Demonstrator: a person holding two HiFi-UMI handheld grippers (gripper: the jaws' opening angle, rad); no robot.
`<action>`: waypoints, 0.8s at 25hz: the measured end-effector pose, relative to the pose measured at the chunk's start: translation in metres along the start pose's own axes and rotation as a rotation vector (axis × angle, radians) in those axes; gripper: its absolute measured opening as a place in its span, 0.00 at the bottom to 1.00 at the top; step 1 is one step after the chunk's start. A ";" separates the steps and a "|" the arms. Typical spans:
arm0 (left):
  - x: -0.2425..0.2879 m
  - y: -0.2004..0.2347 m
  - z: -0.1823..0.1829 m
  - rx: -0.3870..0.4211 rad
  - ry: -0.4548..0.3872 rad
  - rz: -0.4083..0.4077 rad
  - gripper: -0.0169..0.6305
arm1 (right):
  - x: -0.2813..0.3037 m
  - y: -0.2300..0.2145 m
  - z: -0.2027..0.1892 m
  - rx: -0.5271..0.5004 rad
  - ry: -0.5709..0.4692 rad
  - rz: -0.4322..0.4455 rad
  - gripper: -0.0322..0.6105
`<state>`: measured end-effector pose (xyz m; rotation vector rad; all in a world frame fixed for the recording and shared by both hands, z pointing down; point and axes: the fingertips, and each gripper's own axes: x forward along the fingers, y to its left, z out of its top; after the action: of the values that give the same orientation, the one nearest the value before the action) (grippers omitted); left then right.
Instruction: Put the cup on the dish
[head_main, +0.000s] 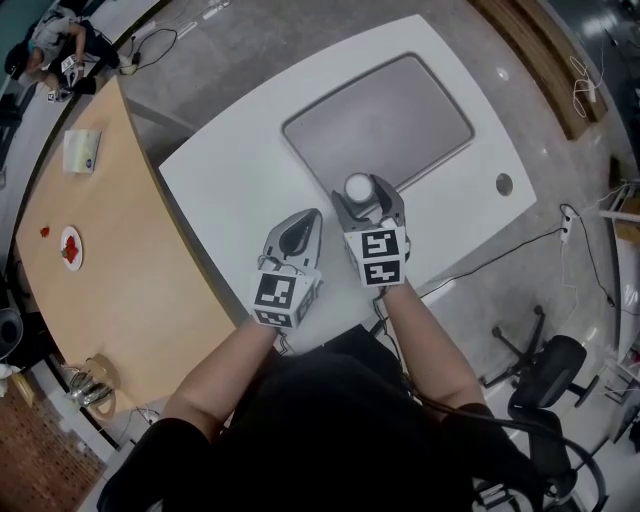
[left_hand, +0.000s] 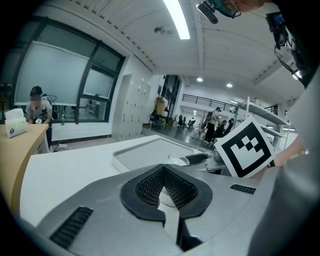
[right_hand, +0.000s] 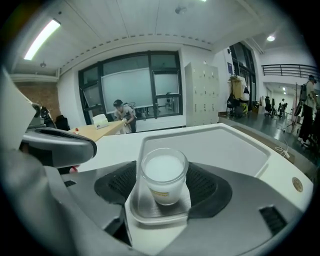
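Cup (right_hand: 162, 175), a small clear one filled with something white, stood upright on a clear square dish (right_hand: 156, 215). The dish rested on the white bench (head_main: 250, 190), close to the near edge of a shallow grey recess (head_main: 420, 110) sunk into the benchtop, and the recess stretched away beyond the cup.

The right gripper (head_main: 366, 196) reached forward from the person's side of the bench, and its jaws stood apart by the width of the cup. One dark ribbed pad pressed against each side of the cup, so the jaws held it. The dish showed wider than the cup, with its corners running under the jaws.

The left gripper (head_main: 305, 222) hung just beside the right one on its left, above the bare white bench near the front edge. Its jaws were drawn together, and the pads met at their far tips around a small diamond-shaped gap with nothing in it; only white surface showed through.

A long wooden table (head_main: 110, 260) ran off the bench's left edge, carrying a tissue box (head_main: 82, 150) towards its far end.
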<state>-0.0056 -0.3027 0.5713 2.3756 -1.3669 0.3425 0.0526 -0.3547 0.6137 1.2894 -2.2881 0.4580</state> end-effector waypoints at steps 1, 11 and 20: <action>-0.003 0.000 0.002 0.000 -0.005 0.000 0.04 | -0.003 0.000 0.002 -0.002 0.000 -0.003 0.47; -0.074 -0.022 0.040 0.015 -0.128 -0.024 0.04 | -0.100 0.031 0.054 0.020 -0.187 -0.065 0.47; -0.151 -0.054 0.039 0.024 -0.180 -0.053 0.04 | -0.190 0.104 0.035 0.018 -0.255 -0.081 0.23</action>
<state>-0.0335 -0.1782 0.4667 2.5083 -1.3800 0.1337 0.0396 -0.1860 0.4743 1.5199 -2.4294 0.3014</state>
